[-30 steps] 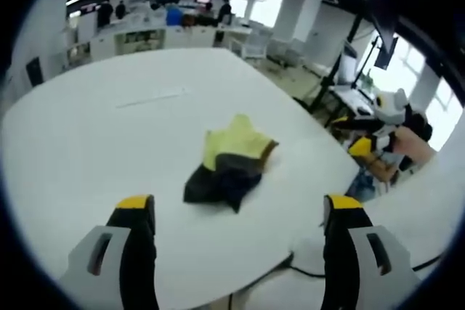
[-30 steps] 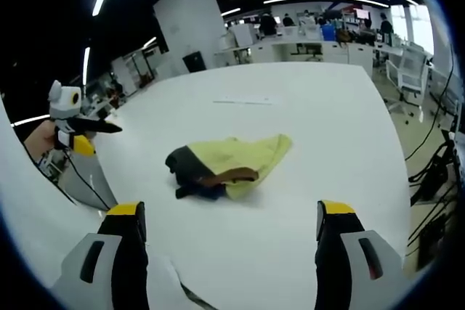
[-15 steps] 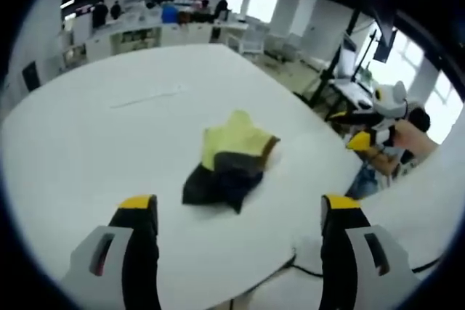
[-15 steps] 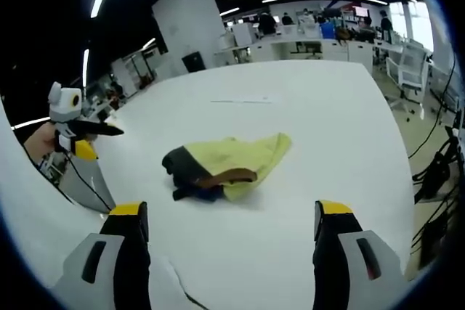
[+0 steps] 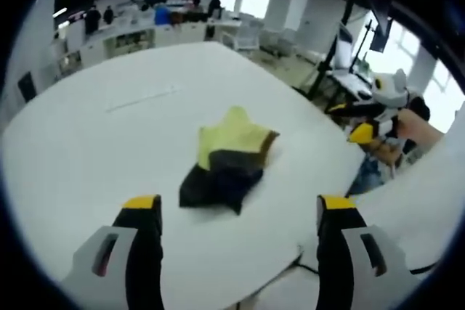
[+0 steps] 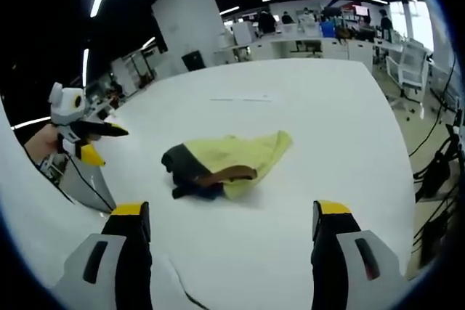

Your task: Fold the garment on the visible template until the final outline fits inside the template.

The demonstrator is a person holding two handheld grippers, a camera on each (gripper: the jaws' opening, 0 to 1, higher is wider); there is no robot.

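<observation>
A crumpled garment (image 5: 227, 159), yellow with a dark navy part and a brown trim, lies bunched on the white table (image 5: 80, 150). It also lies mid-table as the garment (image 6: 229, 161) in the right gripper view. My left gripper (image 5: 238, 207) is open just short of the garment's dark end, holding nothing. My right gripper (image 6: 231, 210) is open too, a short way back from the cloth. The right gripper (image 5: 372, 117), held in a hand, comes in from the right of the left gripper view. The left gripper (image 6: 78, 134) shows at the left of the right gripper view.
A thin pale strip (image 5: 142, 98) lies on the table beyond the garment, seen as the strip (image 6: 243, 98) in the other view. Cables (image 5: 305, 266) hang at the table's near edge. Desks, chairs and several people (image 6: 327, 30) stand far behind. Light stands (image 5: 330, 70) are right.
Both views have shifted slightly with the hands. In the right gripper view the left gripper has edged a little toward the table. The garment lies as before.
</observation>
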